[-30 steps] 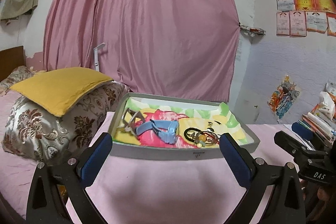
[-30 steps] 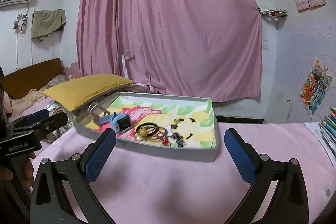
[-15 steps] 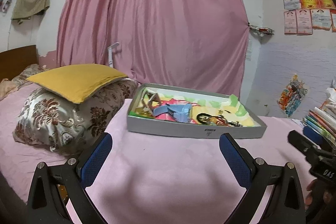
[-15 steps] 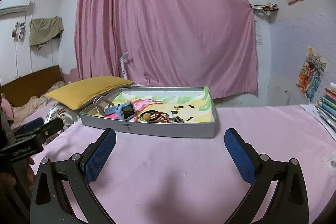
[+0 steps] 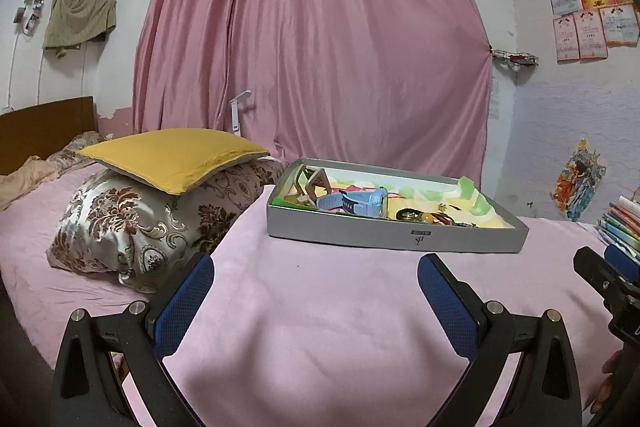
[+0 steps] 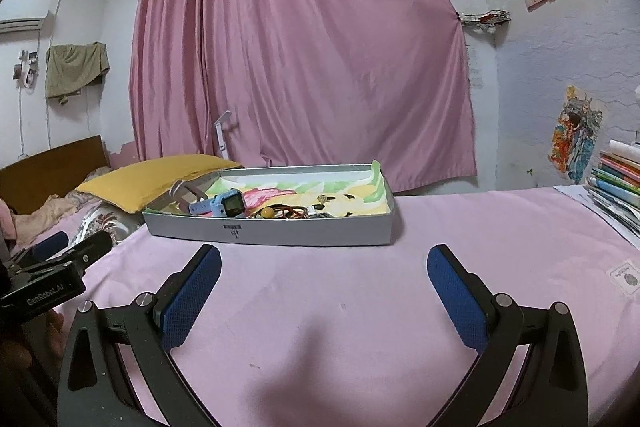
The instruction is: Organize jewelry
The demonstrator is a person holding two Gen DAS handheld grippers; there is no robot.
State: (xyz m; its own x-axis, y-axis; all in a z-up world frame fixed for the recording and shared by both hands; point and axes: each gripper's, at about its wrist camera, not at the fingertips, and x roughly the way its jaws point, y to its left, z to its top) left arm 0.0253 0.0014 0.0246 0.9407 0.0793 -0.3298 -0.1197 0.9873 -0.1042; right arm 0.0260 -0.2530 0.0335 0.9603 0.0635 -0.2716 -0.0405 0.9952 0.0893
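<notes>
No piece of jewelry is taken yet, so I judge that the work is at its beginning or between two picks: both tools only look toward the grey tray (image 5: 396, 241) that stands on the pink bed cover (image 5: 320, 307). The left hand-held gripper (image 5: 316, 301) has its two blue pads wide apart and holds nothing, and the right hand-held gripper (image 6: 324, 291) is the same, with only bare cover between its pads; both are well in front of the tray and not touching it. Inside the tray, on a coloured lining, lies a blue watch (image 6: 224, 205) toward the tray's left end, with a pale folded clasp-like piece (image 5: 316, 183) just behind it. Near the middle of the tray there is a small heap of dark rings and cords with a yellow bead (image 6: 267, 213), and a few tiny pieces beyond it that are too small to name. The next move, as I see it, calls for bringing one gripper over the tray's front wall and lowering it onto a single piece; the watch is the easiest, because it is big and stands clear, while the tangled heap can lift together.
</notes>
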